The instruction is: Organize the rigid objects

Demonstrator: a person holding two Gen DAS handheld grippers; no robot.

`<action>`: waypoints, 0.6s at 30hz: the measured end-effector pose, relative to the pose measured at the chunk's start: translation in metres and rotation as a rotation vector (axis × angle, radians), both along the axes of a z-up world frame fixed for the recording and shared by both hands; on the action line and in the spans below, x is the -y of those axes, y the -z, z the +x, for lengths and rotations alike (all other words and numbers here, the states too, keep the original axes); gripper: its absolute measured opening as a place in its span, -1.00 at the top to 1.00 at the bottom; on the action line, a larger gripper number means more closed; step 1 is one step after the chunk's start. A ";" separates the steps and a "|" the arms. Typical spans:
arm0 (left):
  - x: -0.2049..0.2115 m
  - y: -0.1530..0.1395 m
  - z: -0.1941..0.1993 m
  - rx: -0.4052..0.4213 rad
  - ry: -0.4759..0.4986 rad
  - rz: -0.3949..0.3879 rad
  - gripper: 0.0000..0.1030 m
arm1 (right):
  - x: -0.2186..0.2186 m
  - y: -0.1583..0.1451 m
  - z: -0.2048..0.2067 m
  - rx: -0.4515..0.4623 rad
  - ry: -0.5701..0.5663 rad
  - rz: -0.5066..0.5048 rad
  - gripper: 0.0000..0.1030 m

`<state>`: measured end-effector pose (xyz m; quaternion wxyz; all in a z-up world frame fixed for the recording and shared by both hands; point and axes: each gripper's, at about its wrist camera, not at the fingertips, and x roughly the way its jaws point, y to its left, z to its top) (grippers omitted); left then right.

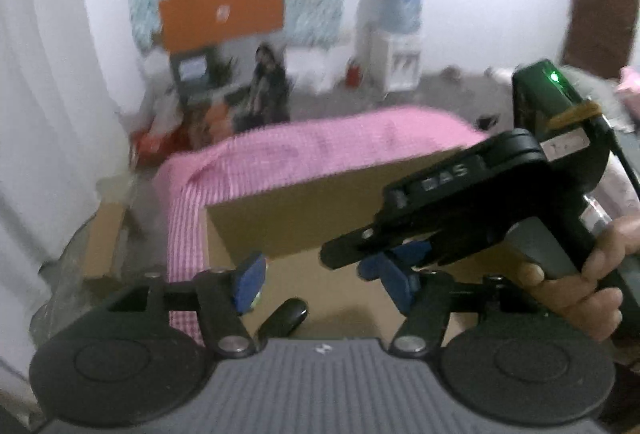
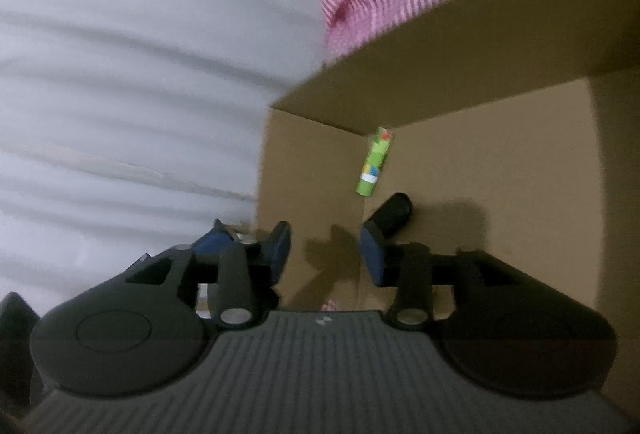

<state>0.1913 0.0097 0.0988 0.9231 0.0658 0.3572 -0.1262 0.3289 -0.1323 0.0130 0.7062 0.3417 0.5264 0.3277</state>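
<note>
An open cardboard box [image 2: 500, 162] holds a green patterned tube [image 2: 374, 162] lying in its far corner and a black cylinder [image 2: 394, 212] next to it. My right gripper [image 2: 326, 254] is open and empty, above the box floor just short of the black cylinder. In the left wrist view my left gripper [image 1: 320, 276] is open and empty over the same box [image 1: 296, 218], with the black cylinder [image 1: 282, 318] below it. The right gripper's body [image 1: 472, 206], held by a hand, crosses in front on the right.
A pink checked cloth [image 1: 304, 150] covers the surface behind the box and hangs beside it. White curtain folds [image 2: 140, 74] are to the left. Further back are a seated person [image 1: 268, 82], an orange board [image 1: 222, 14] and a water dispenser [image 1: 402, 34].
</note>
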 end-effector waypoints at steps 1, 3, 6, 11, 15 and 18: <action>-0.001 -0.006 -0.010 0.018 0.011 -0.016 -0.34 | 0.008 -0.011 -0.011 0.041 0.014 0.004 0.06; -0.005 -0.015 -0.028 0.035 0.029 -0.052 -0.47 | 0.022 -0.031 -0.035 0.119 0.044 0.013 -0.04; -0.007 -0.024 -0.057 0.063 0.046 -0.096 -0.67 | 0.045 -0.057 -0.077 0.239 0.094 0.037 -0.39; -0.001 -0.017 -0.098 0.071 0.069 -0.118 -0.92 | 0.076 -0.081 -0.153 0.424 0.180 0.006 -0.79; 0.006 0.006 -0.120 -0.008 0.080 -0.135 -0.92 | 0.093 -0.077 -0.201 0.480 0.233 -0.069 -0.97; 0.007 0.027 -0.138 -0.057 0.078 -0.170 -0.92 | 0.097 -0.068 -0.232 0.520 0.255 -0.192 -0.97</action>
